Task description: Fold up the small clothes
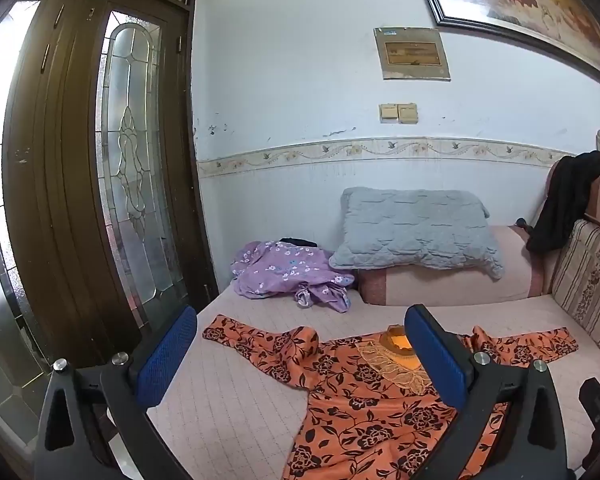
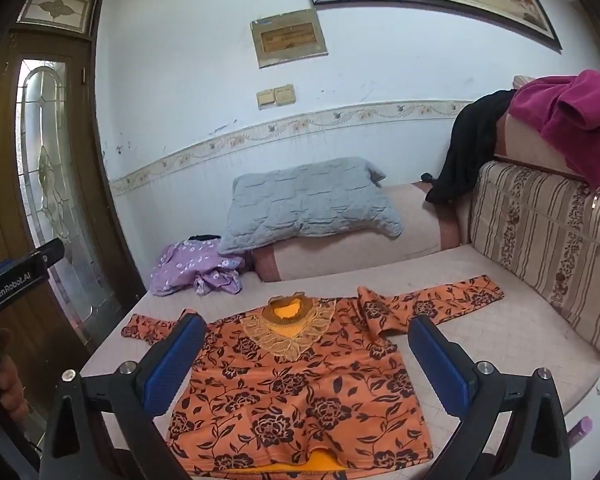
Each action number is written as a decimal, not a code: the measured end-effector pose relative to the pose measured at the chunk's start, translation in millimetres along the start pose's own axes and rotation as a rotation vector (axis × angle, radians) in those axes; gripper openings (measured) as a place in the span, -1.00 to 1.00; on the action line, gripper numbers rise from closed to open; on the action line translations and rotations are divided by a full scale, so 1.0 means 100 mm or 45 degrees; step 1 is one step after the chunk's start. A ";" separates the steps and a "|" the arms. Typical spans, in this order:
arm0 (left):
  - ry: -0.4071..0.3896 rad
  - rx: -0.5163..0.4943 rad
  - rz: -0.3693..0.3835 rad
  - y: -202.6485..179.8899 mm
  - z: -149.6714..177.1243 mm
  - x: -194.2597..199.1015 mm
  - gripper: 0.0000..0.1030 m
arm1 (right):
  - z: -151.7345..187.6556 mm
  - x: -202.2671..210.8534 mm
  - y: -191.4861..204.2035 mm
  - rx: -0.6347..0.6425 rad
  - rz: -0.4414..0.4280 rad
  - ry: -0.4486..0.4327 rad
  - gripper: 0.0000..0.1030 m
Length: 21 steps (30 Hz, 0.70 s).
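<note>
An orange top with a black flower print (image 2: pixel 300 384) lies spread flat on the pink sofa seat (image 2: pixel 500 320), neck towards the wall, both sleeves out to the sides. It also shows in the left wrist view (image 1: pixel 364 404). My left gripper (image 1: pixel 300 356) is open and empty, held above the top's left shoulder and sleeve. My right gripper (image 2: pixel 308 360) is open and empty, held above the middle of the top. The left gripper's body (image 2: pixel 12 280) shows at the left edge of the right wrist view.
A crumpled purple flowered garment (image 1: pixel 292 272) lies at the far left of the seat, beside a grey quilted pillow (image 1: pixel 416 232). A black cloth (image 2: pixel 468 152) and a magenta cloth (image 2: pixel 572 120) hang over the striped backrest (image 2: pixel 548 248). A wooden glass door (image 1: pixel 100 160) stands left.
</note>
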<state>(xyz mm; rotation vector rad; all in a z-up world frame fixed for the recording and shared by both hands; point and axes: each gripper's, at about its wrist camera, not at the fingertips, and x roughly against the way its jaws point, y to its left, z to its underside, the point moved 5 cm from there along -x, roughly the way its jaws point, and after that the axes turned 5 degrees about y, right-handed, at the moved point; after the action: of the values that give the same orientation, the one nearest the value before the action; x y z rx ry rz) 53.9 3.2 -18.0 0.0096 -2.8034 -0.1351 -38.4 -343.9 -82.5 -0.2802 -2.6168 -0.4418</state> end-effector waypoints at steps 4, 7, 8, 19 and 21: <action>0.029 -0.003 0.003 -0.05 0.05 -0.05 1.00 | 0.06 0.02 0.22 0.006 0.010 0.011 1.00; 0.043 -0.005 0.006 -0.09 0.10 -0.04 1.00 | 0.12 0.08 0.48 0.015 0.013 0.028 1.00; 0.059 0.005 0.009 -0.05 0.08 -0.14 1.00 | 0.21 0.07 0.49 0.027 0.003 0.023 1.00; 0.076 0.033 -0.003 0.05 0.07 -0.24 1.00 | 0.22 0.01 0.60 0.047 -0.011 0.031 1.00; 0.075 0.035 -0.002 0.06 0.06 -0.24 1.00 | 0.21 0.01 0.61 0.051 -0.011 0.034 1.00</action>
<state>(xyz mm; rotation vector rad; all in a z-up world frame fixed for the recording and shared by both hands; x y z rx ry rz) 74.1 10.4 -30.8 0.0219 -2.7465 -0.0947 -31.6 -279.6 -84.0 -0.2484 -2.5986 -0.3925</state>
